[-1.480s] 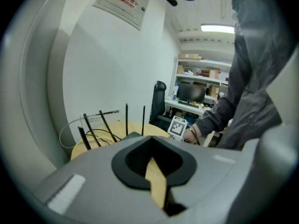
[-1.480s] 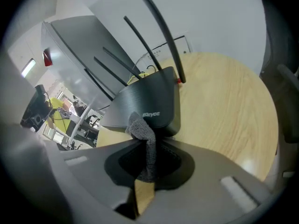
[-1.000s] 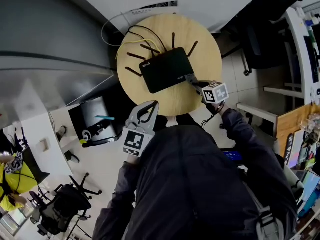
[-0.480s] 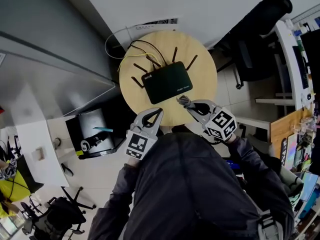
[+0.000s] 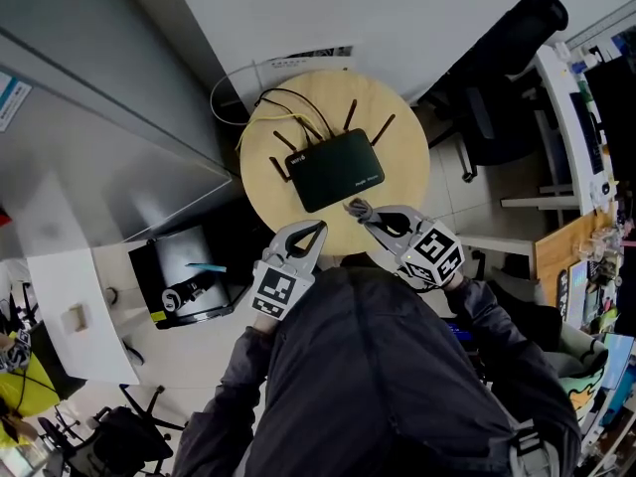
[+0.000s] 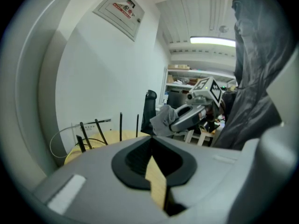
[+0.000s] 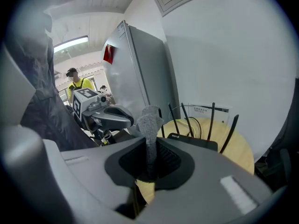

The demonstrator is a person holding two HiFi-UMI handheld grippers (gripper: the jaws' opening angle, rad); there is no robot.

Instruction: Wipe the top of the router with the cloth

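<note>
Pulled back off the router (image 5: 335, 170), the right gripper (image 5: 360, 213) hangs over the wooden counter's (image 5: 402, 157) 6 o'clock edge, fingers (image 7: 74, 171) clamped on grey cloth (image 7: 150, 120); left gripper's (image 5: 318, 229) fingers together. White wall (image 5: 397, 18) at 12 o'clock.

Round wooden table (image 5: 402, 187) by white wall (image 5: 397, 18); black chair (image 5: 497, 97) right; grey cabinet (image 5: 99, 137), perhaps fridge, left.

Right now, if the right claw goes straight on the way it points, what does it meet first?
Probably the router. The right claw, shut on the cloth, points at the router's near edge. The cloth sticks out ahead, so it would touch first. The claw's height is unclear, so it might pass just over the top.
</note>
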